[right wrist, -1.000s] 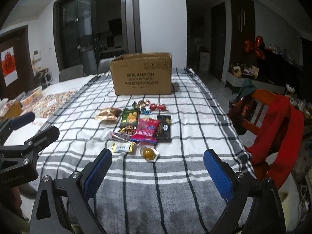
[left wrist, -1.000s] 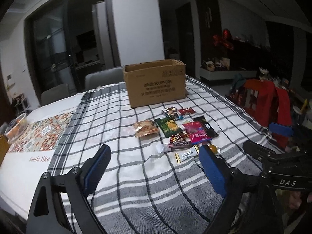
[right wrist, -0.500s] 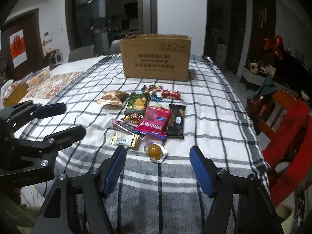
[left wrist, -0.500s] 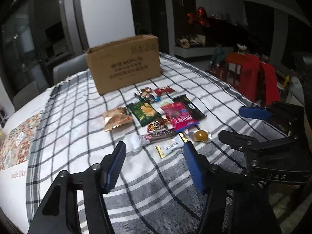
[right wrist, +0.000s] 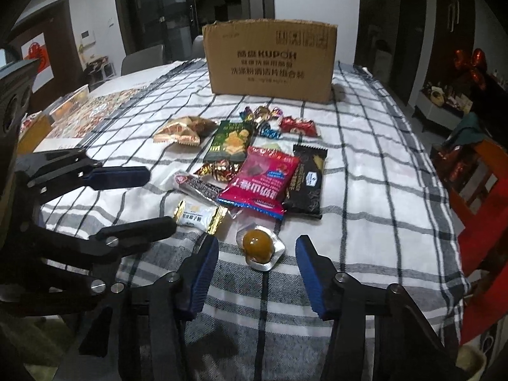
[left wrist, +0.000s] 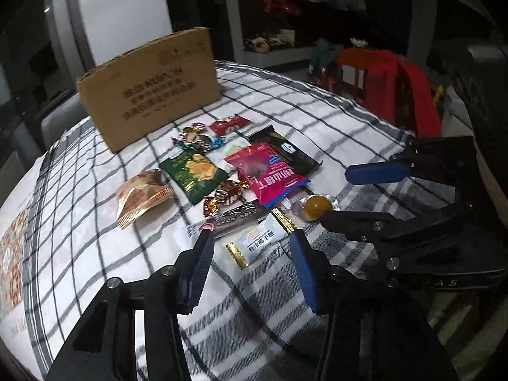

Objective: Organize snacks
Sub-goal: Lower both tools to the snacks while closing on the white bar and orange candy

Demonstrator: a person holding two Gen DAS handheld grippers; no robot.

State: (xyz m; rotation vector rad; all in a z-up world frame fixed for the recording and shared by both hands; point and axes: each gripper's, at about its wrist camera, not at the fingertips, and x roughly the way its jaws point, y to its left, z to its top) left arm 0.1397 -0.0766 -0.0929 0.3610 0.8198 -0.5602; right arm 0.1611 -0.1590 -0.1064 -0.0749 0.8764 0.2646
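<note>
While both tools are being held wide open with nothing inside, the right gripper [right wrist: 257, 255] is being aimed at the round orange candy [right wrist: 257, 242] lying just ahead, and the left gripper [left wrist: 250, 247] at the white bar [left wrist: 261, 241], lying slantwise.

Your left wrist view looks forward and down along its own fingers, low over the checked tablecloth [left wrist: 95, 222], angled rightward so the cardboard box [left wrist: 149, 89] sits upper left. The white-and-gold candy wrapper [left wrist: 262, 241] lies close ahead of it. Your right wrist view faces the cardboard box [right wrist: 270, 60] nearly square-on from the near table edge, with the foil-cupped amber sweet [right wrist: 257, 241] close in front. Both views share the snack cluster and the box, and each catches the other gripper at its side: right gripper [left wrist: 349, 193], left gripper [right wrist: 160, 197].
</note>
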